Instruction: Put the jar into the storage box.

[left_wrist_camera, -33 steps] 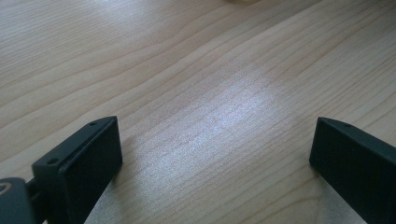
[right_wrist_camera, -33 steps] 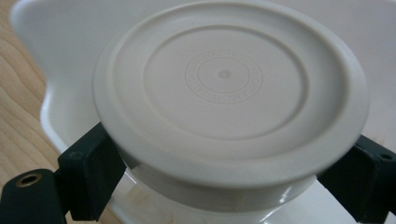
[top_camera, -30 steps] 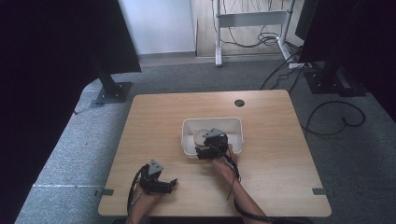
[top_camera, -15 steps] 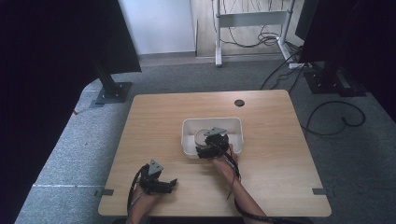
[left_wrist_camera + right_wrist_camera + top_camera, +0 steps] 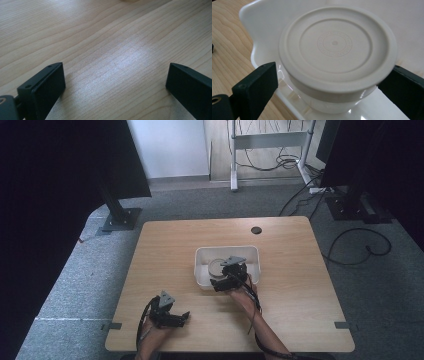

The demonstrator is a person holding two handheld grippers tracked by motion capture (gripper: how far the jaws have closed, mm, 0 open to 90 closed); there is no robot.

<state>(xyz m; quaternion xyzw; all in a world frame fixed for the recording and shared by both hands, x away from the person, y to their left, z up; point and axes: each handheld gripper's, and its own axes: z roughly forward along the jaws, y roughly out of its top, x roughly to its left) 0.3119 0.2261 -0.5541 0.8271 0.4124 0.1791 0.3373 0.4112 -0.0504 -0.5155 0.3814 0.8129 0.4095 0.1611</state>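
Observation:
A round white container with a beige lid (image 5: 335, 47) sits in a white tray (image 5: 262, 20) at the middle of the wooden table (image 5: 175, 245). My right gripper (image 5: 329, 75) is open, one jaw on each side of the container, close to its wall. From above, the right gripper (image 5: 220, 280) hangs over the front rim of the tray (image 5: 252, 251), just in front of the container (image 5: 217, 266). My left gripper (image 5: 181, 317) rests near the table's front left edge. It is open, with bare wood between the jaws of the left gripper (image 5: 115, 72).
A small dark hole (image 5: 256, 230) marks the table's far side. Black monitor stands (image 5: 120, 217) and loose cables (image 5: 350, 245) lie on the grey floor around the table. Both forearms enter from the front edge.

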